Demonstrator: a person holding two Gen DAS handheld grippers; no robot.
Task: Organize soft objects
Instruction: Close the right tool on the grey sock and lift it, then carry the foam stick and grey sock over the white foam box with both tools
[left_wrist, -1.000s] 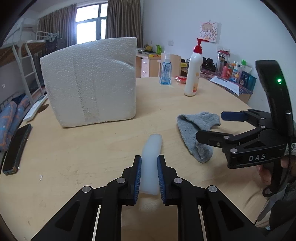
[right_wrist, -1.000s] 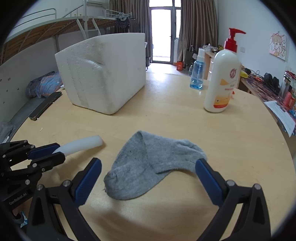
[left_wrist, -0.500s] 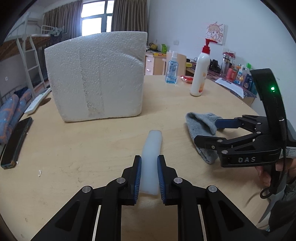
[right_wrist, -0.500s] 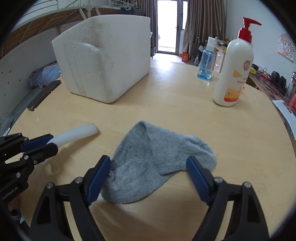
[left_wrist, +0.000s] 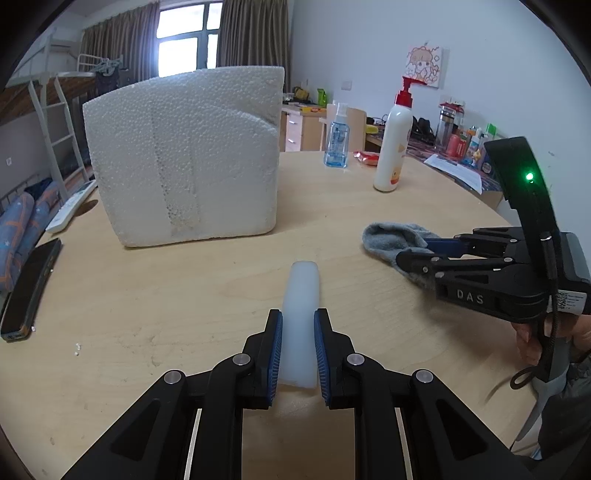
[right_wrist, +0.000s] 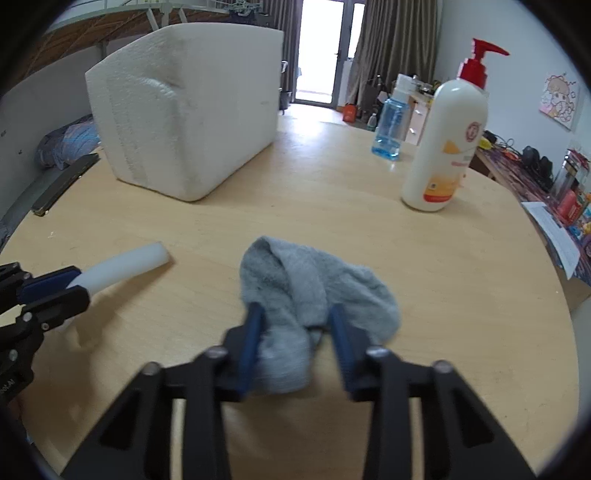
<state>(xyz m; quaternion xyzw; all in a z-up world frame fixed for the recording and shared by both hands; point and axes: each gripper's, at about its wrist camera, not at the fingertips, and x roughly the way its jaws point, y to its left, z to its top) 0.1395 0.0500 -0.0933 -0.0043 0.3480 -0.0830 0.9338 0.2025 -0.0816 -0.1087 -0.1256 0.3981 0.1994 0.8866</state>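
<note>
Our left gripper (left_wrist: 298, 349) has its jaws clamped on a smooth, translucent white strip (left_wrist: 301, 306) that lies lengthwise on the wooden counter (left_wrist: 184, 295). Our right gripper (right_wrist: 293, 341) straddles the near end of a fuzzy grey sock (right_wrist: 314, 288), right of the strip; its jaws are narrowed around the bunched cloth, but we cannot tell whether they pinch it. We judge it best to squeeze fully before lifting, so the limp knit does not slip. A pebbled foam block (left_wrist: 184, 155) stands far left.

- A lived-in bedroom or dorm room
- Loft bed (left_wrist: 44, 79) with ladder (left_wrist: 51, 129), bedding (left_wrist: 22, 221) below
- Curtains (left_wrist: 255, 33) at the window (left_wrist: 184, 33)
- Cartoon poster (left_wrist: 424, 66) on the wall
- Cluttered desk (left_wrist: 454, 147) beside a round wooden table (left_wrist: 184, 295)
</note>
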